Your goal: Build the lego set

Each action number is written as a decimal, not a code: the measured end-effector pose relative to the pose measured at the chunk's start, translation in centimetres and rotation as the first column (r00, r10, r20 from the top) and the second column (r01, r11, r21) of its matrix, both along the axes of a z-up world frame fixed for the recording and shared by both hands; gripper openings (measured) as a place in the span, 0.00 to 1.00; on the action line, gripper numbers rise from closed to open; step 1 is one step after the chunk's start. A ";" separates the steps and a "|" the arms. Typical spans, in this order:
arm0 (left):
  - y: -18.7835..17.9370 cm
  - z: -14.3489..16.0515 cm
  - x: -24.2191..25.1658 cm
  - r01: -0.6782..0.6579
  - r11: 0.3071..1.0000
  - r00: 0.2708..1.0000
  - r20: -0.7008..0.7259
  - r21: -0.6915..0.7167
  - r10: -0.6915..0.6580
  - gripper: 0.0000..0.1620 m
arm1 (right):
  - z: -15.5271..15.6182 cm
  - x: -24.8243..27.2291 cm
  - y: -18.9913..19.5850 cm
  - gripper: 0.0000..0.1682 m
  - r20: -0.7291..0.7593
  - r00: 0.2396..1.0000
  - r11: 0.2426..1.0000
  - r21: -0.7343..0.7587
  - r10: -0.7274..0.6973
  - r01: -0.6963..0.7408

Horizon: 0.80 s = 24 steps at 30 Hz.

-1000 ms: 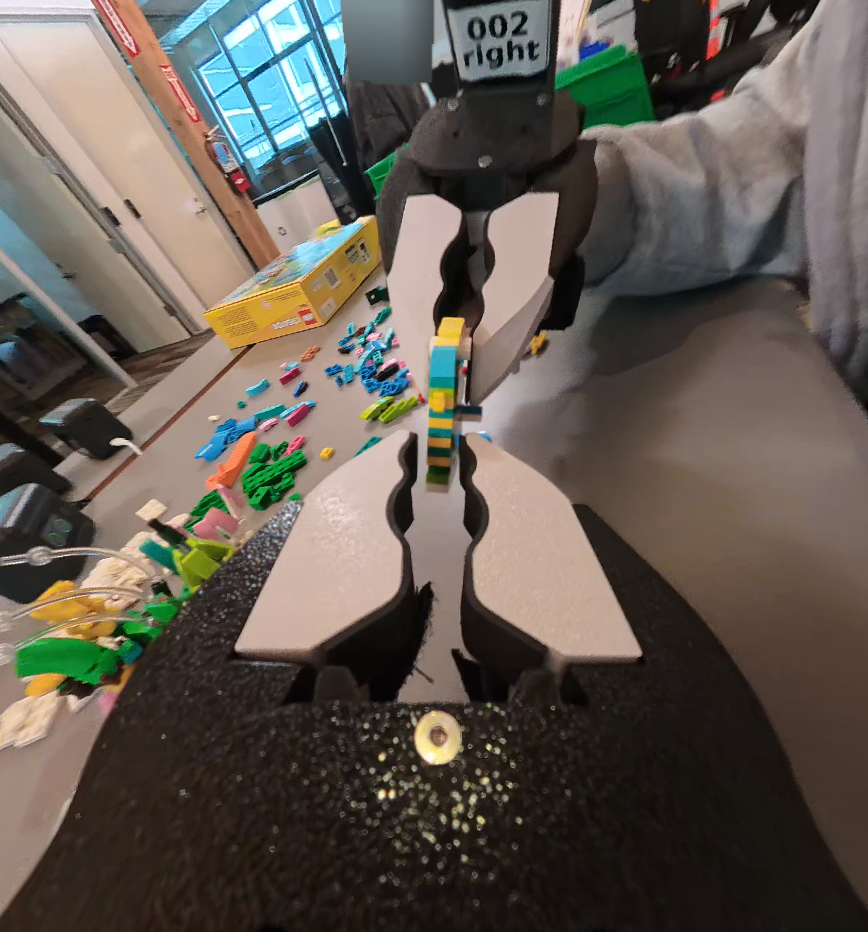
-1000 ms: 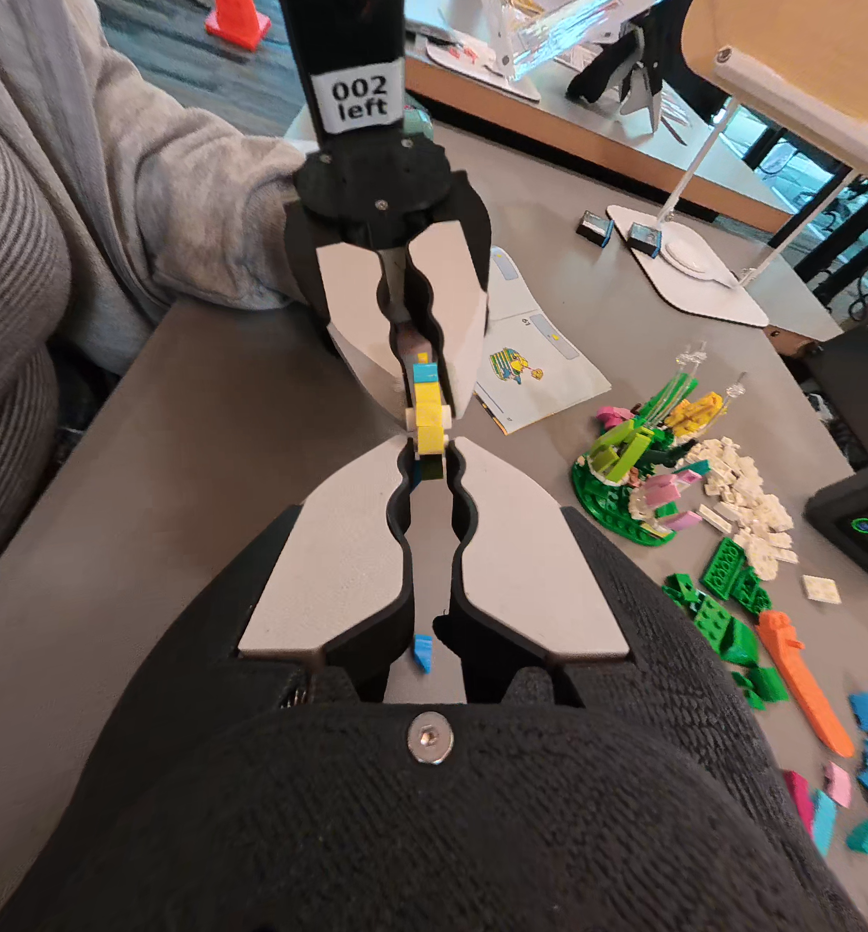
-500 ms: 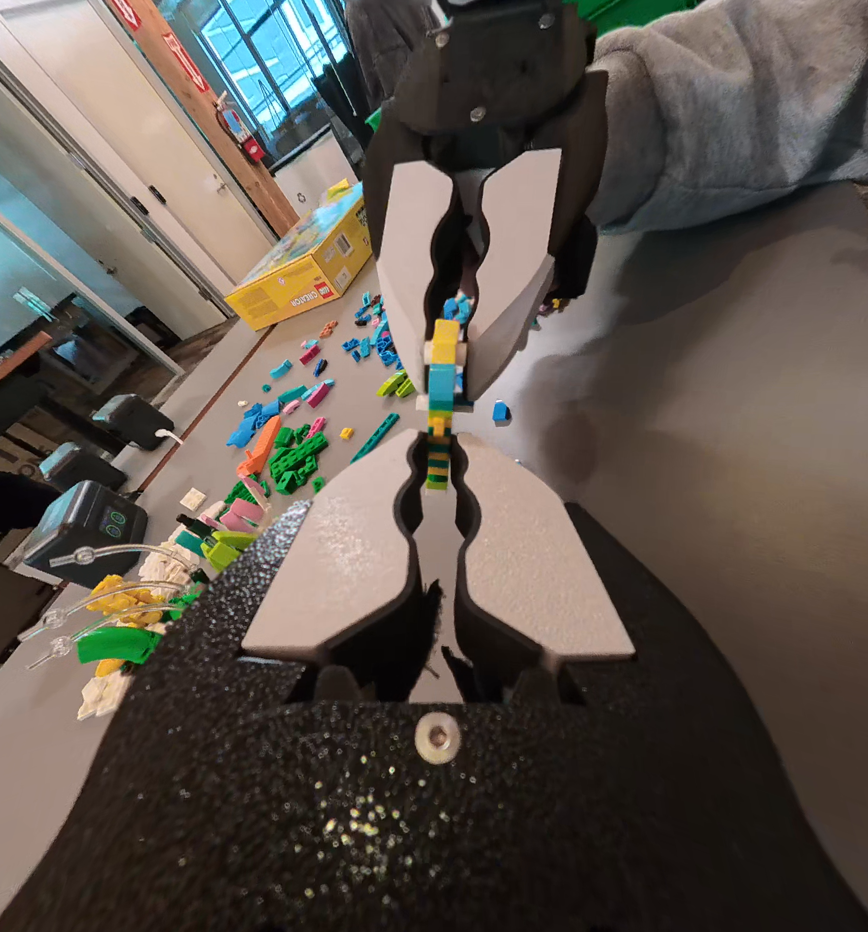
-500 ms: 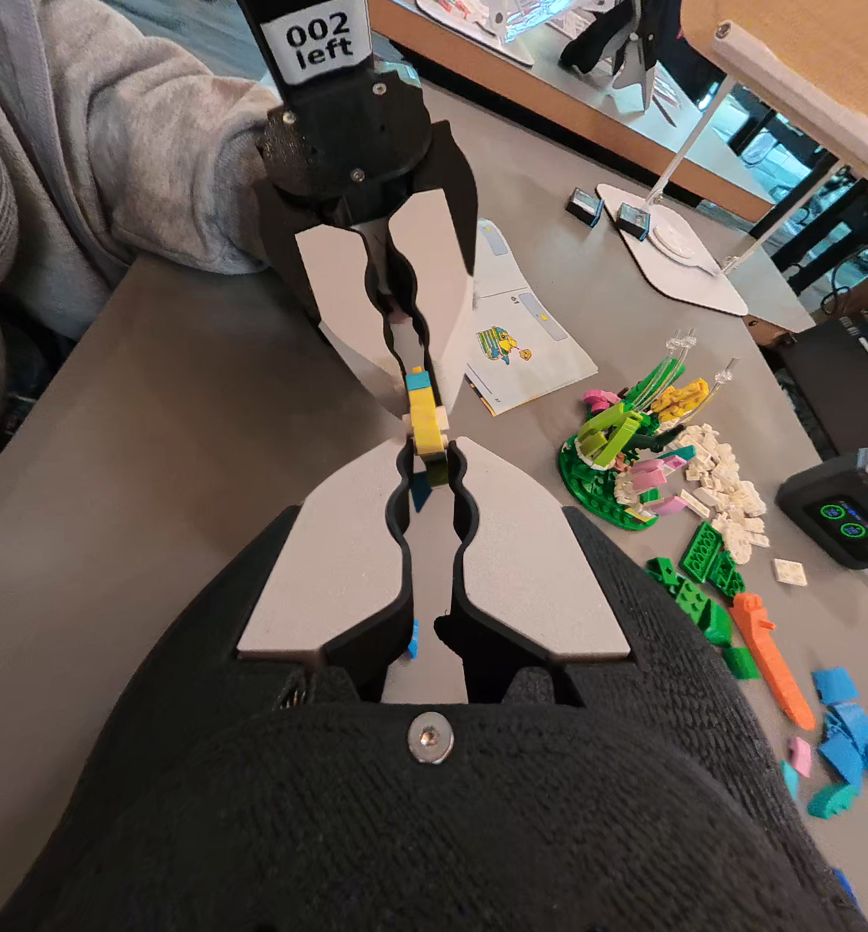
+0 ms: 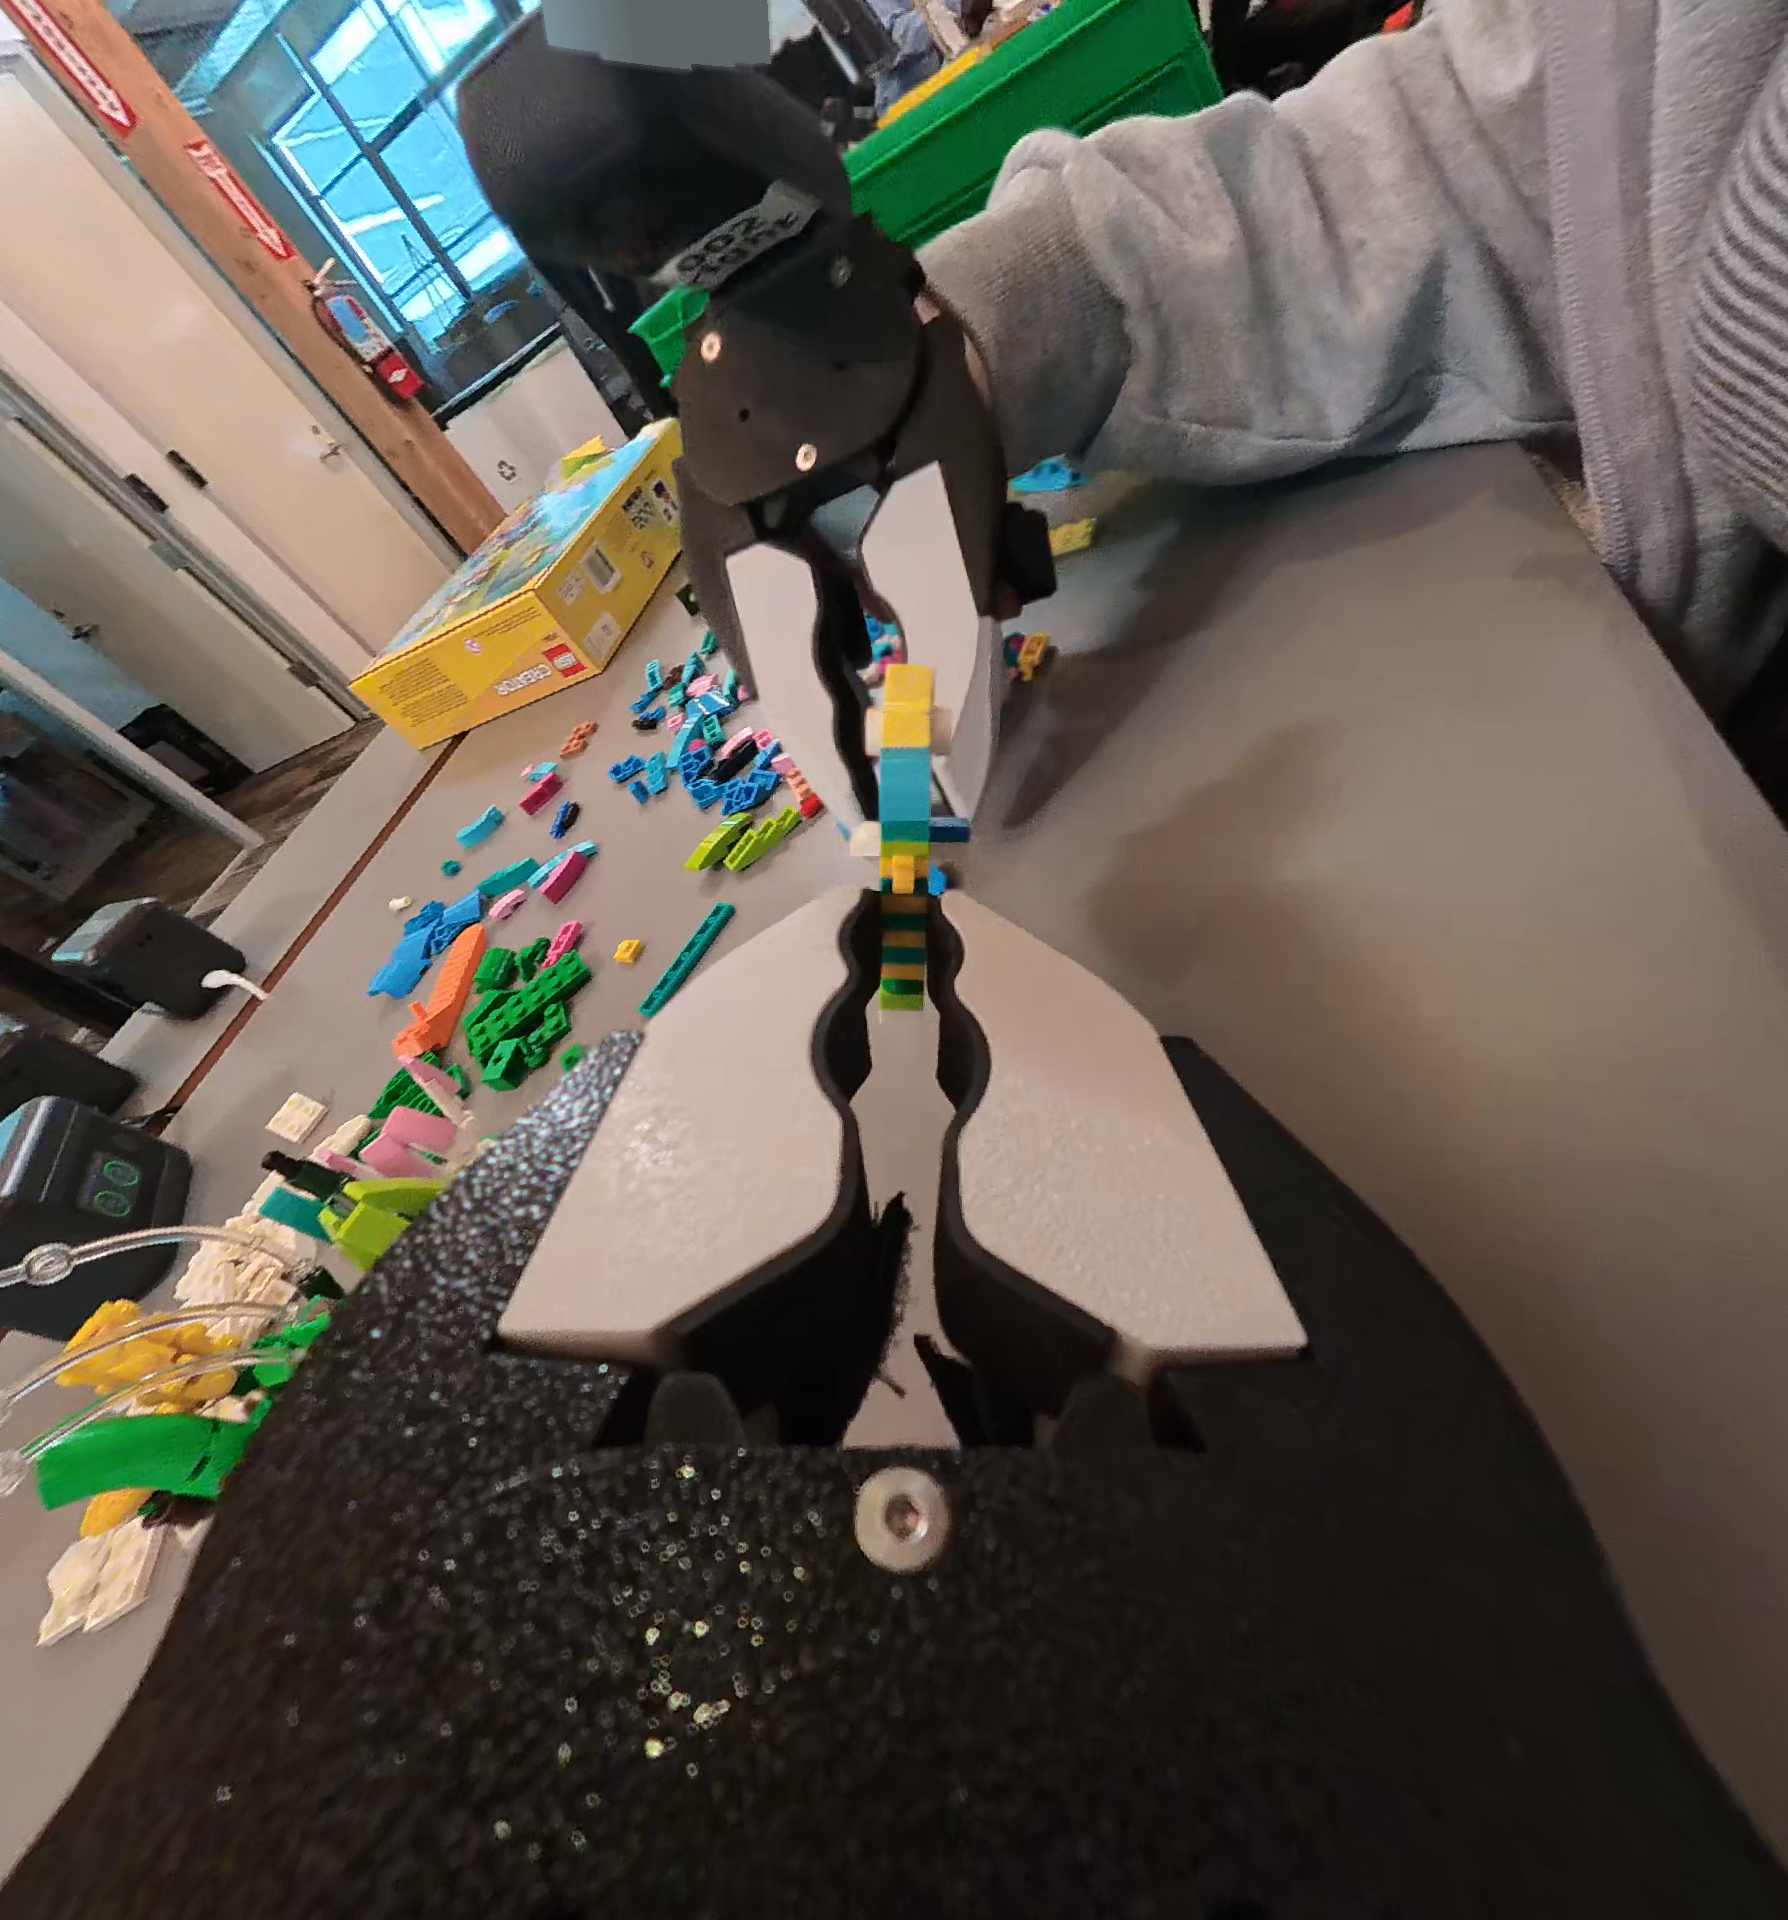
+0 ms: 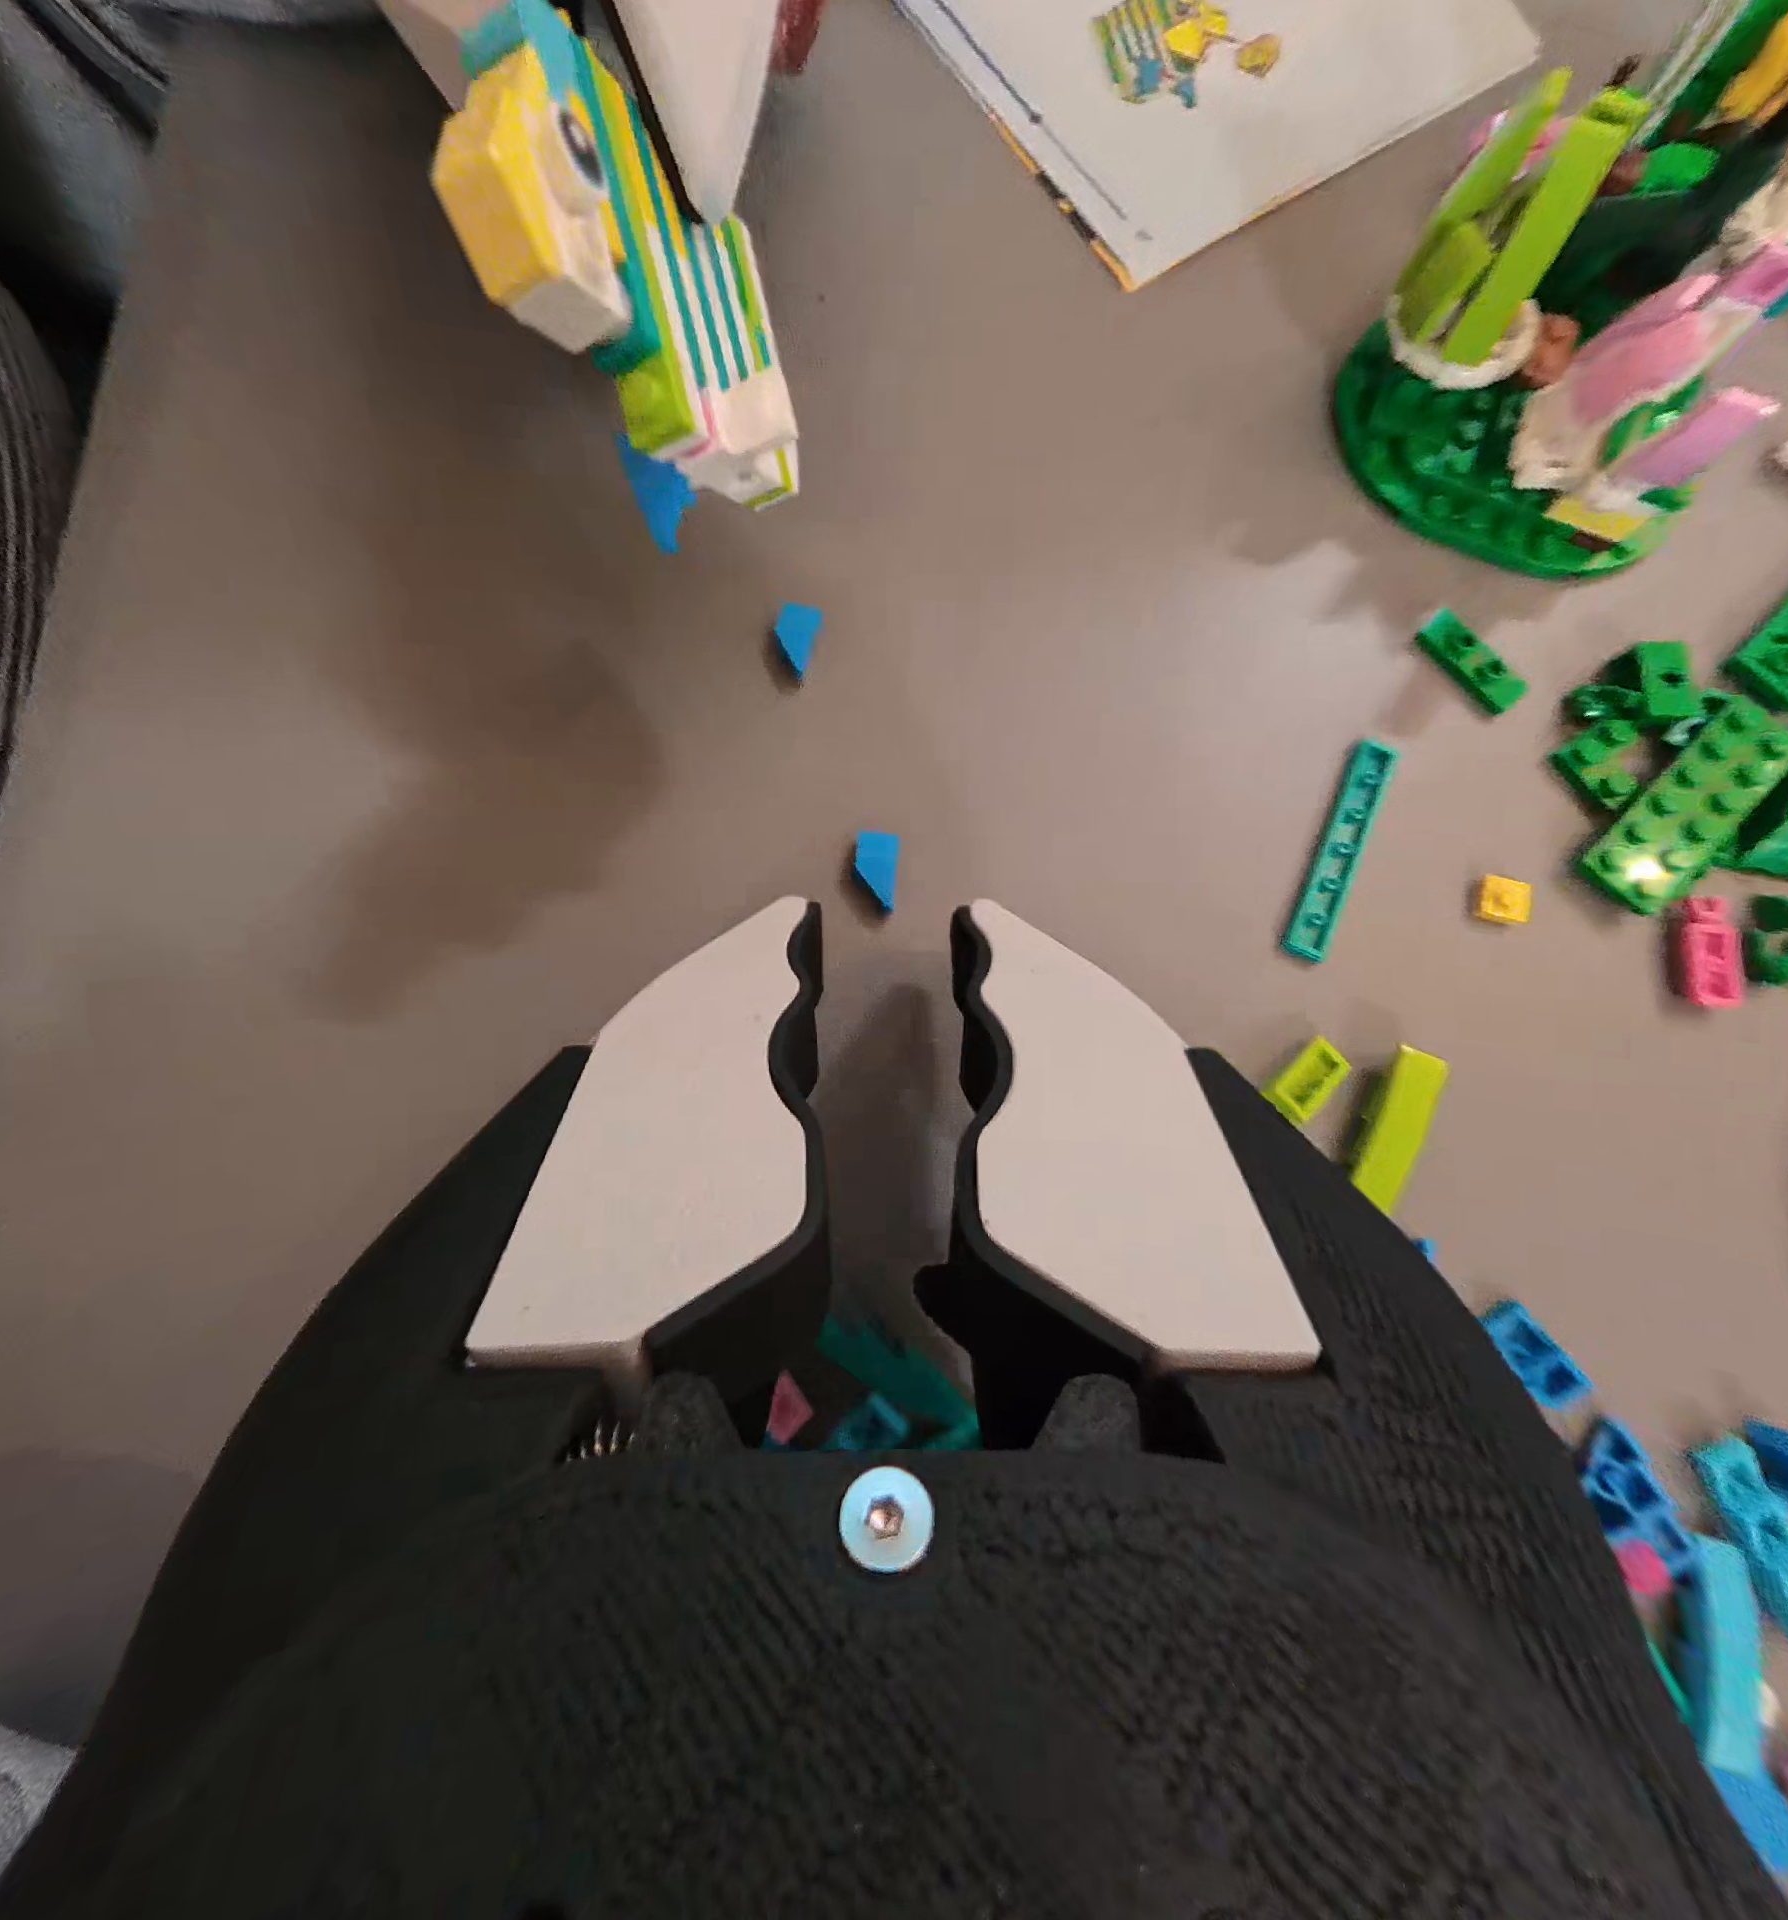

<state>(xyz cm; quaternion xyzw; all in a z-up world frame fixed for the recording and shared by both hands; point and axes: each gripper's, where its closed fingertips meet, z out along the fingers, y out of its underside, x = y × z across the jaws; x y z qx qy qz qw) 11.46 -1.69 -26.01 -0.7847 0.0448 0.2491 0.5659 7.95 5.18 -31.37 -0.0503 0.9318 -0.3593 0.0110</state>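
A small striped fish-like lego model (image 5: 905, 831) in yellow, teal, lime and white hangs above the grey table. My left gripper (image 5: 903, 925) is shut on its lower end. The model also shows at the top left of the right wrist view (image 6: 651, 270), with one left finger (image 6: 708, 94) beside it. My right gripper (image 6: 885, 909) is open and empty, pointing down at the table (image 6: 1025, 623). Two small blue pieces lie ahead of it, one just off the fingertips (image 6: 876, 868) and one farther out (image 6: 796, 639). In the left wrist view its fingers (image 5: 776, 644) hang behind the model.
An instruction booklet (image 6: 1212, 114) and a green plant build (image 6: 1492, 457) lie far right. Loose green bricks (image 6: 1700, 790), a teal strip (image 6: 1342, 847) and blue pieces (image 6: 1742, 1527) crowd the right. A yellow box (image 5: 537, 623) and black devices (image 5: 48, 1195) stand left. A grey sleeve (image 5: 1285, 312) crosses behind. The left gripper's tips are roughly 10 cm from the right gripper's.
My right gripper has let go of the model, opened and swung down to face the table. My left gripper still holds the model.
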 end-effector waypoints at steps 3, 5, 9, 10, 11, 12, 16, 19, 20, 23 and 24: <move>0.3 -0.2 0.4 0.028 1.000 1.000 0.012 -0.015 -0.028 0.05 | -0.9 0.1 -0.4 0.13 -0.018 1.000 0.999 0.037 0.004 -0.003; 0.5 -0.5 0.8 0.047 0.998 0.999 0.013 -0.032 -0.046 0.05 | -0.9 0.1 -0.7 0.11 -0.017 1.000 0.999 0.032 -0.001 0.002; 0.9 -0.8 1.2 0.064 0.996 0.998 -0.005 -0.055 -0.065 0.05 | -1.0 0.3 -1.0 0.09 0.013 1.000 0.999 0.034 -0.015 0.014; 1.0 -0.8 1.2 0.067 0.996 0.998 -0.006 -0.055 -0.067 0.05 | -1.0 0.3 -1.1 0.08 0.022 1.000 0.999 0.033 -0.018 0.018; 1.0 -0.8 1.2 0.068 0.996 0.998 -0.008 -0.056 -0.069 0.05 | -1.0 0.4 -1.2 0.07 0.031 0.999 0.999 0.031 -0.019 0.018; 1.0 -0.8 1.3 0.070 0.996 0.998 -0.006 -0.057 -0.070 0.05 | -1.0 0.5 -1.4 0.04 0.036 0.999 0.999 0.030 -0.019 0.018; 0.9 -1.2 1.1 0.061 0.996 0.998 0.025 -0.067 -0.059 0.05 | -0.5 0.9 -1.6 0.04 -0.048 0.997 0.998 -0.007 0.057 -0.057; 0.6 -1.4 0.8 0.039 0.996 0.998 0.055 -0.074 -0.035 0.05 | 2.1 1.9 -2.9 0.04 -0.109 0.987 0.975 -0.175 0.117 -0.135; 0.4 -1.5 0.5 0.022 0.997 0.998 0.067 -0.076 -0.017 0.05 | 3.0 2.2 -3.2 0.04 -0.152 0.979 0.959 -0.228 0.133 -0.165; 0.2 -1.5 0.3 0.000 0.998 0.993 0.120 -0.062 0.007 0.05 | 4.3 2.4 -3.8 0.04 -0.336 0.932 0.921 -0.304 0.136 -0.244; 0.3 -1.3 0.4 0.004 0.999 0.991 0.131 -0.044 0.002 0.05 | 4.3 2.5 -3.9 0.04 -0.378 0.916 0.914 -0.309 0.137 -0.264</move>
